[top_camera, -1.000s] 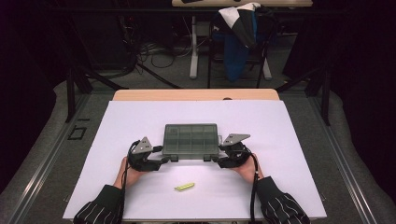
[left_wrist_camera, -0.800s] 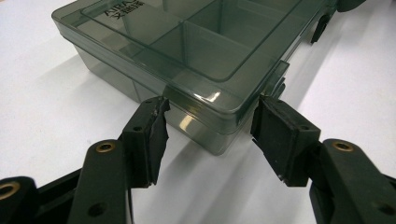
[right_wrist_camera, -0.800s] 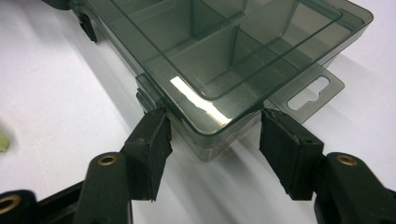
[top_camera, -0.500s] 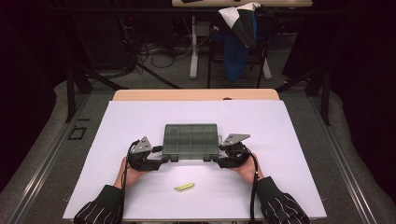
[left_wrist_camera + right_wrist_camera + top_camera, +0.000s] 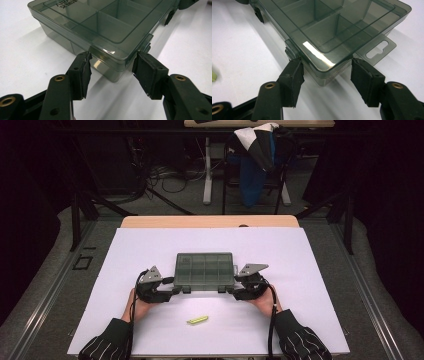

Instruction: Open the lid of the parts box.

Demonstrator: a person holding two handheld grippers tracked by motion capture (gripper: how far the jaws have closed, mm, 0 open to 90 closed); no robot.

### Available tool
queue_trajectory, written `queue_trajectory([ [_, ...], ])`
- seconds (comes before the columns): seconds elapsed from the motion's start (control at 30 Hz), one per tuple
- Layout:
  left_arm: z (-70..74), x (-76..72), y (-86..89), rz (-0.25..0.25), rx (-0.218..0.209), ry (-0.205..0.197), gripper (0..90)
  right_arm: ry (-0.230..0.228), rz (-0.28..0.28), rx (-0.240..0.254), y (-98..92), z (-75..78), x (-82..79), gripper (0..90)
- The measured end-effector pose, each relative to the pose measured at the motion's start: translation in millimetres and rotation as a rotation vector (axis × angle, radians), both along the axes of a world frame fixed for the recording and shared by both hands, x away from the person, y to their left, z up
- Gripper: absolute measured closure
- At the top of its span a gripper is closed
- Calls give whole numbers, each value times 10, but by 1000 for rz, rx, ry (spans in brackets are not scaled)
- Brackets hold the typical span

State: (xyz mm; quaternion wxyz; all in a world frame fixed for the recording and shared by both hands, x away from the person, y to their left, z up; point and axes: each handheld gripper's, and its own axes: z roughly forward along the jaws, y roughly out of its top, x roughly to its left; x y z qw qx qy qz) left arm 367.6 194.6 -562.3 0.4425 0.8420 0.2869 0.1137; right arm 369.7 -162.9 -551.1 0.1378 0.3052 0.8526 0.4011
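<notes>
Both the left gripper (image 5: 170,288) and right gripper (image 5: 234,287), half-open, are straddling the light, stiff, slippery compartment box's (image 5: 205,268) seven- and five-o'clock corners, the left's jaws just closing slightly.

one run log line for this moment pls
left tongs: straddle near-left corner of lidded box, have just been closing | right tongs: straddle near-right corner | box: flat on white sheet | yellow-green piece: loose, nearer person

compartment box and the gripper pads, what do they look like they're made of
Compartment box: likely hard smoky-grey clear plastic, glossy; dividers show through the lid and light glints off its edge. Left gripper pads: probably matte black rubber or foam, with rough, frayed edges.
</notes>
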Motion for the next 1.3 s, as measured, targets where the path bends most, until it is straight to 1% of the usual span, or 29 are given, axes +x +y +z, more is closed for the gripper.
queue_trajectory([
  [0.03, 0, -3, -22, -2, 14, -4, 414, 6, -3, 4, 3, -1, 3, 394],
  [0.07, 0, -3, -22, -2, 14, -4, 409, 6, -3, 4, 3, -1, 3, 394],
  [0.1, 1, -5, -27, -2, 22, -13, 409, 5, -15, -4, 9, -3, 3, 371],
  [0.2, -2, -7, -22, 4, 15, -12, 425, 7, -7, -3, 4, 0, -2, 402],
  [0.23, -2, -6, -19, 6, 16, -13, 432, -2, -3, 4, 7, 0, -6, 411],
  [0.33, -7, -1, -7, 3, 2, -6, 437, -1, -3, 5, 6, 0, -4, 413],
  [0.4, -12, -3, -5, 4, -4, -3, 441, -5, 2, -5, 11, 1, -4, 411],
  [0.47, -10, -2, -3, 2, -2, -5, 442, -5, 2, -5, 10, 0, -5, 411],
  [0.5, -8, -2, -4, 1, 2, -8, 442, 2, 2, 4, 1, -3, -1, 411],
  [0.53, -8, -2, -4, 1, 2, -8, 442, 5, 3, 3, -2, -1, -2, 411],
  [0.57, -7, -3, -5, 0, 4, -8, 444, -4, -3, 17, 4, -10, -2, 411],
  [0.6, -2, -4, -4, 0, 8, -10, 444, -4, -3, 17, 4, -10, -2, 411],
  [0.63, -2, -7, -7, 3, 5, -6, 447, -12, -1, 16, 8, -13, -4, 412],
  [0.67, -2, -8, -5, 6, 2, -4, 451, -4, -1, 1, 8, -3, -11, 413],
  [0.7, -4, -4, 2, 3, -9, 4, 454, -6, 1, 2, 5, -5, -9, 413],
  [0.97, 5, 6, 23, 3, -34, 32, 466, -4, 1, 1, -1, -4, -8, 417],
  [1.03, 6, 7, 24, 2, -34, 33, 469, -2, 2, -1, -1, -3, -10, 417],
  [1.1, 10, 9, 21, -5, -20, 23, 467, 2, 2, 2, -3, -2, -9, 411],
  [1.13, 14, 4, 11, -2, -2, 15, 467, 2, 2, 2, -3, -2, -9, 411],
  [1.17, 14, 1, -2, -2, 10, 6, 457, 1, 2, 10, -6, -6, -4, 410],
  [1.2, 14, -1, -14, 1, 16, 2, 427, 2, 5, 12, -9, -7, -3, 412],
  [1.23, 15, -3, -24, 1, 34, -7, 412, 4, 8, 7, -14, -4, -2, 412],
  [1.27, 15, -4, -27, -3, 41, -10, 412, 0, 2, 17, -18, -7, -2, 414],
  [1.3, 11, -8, -30, -4, 32, -15, 421, 0, 3, 21, -19, -7, -3, 415],
])
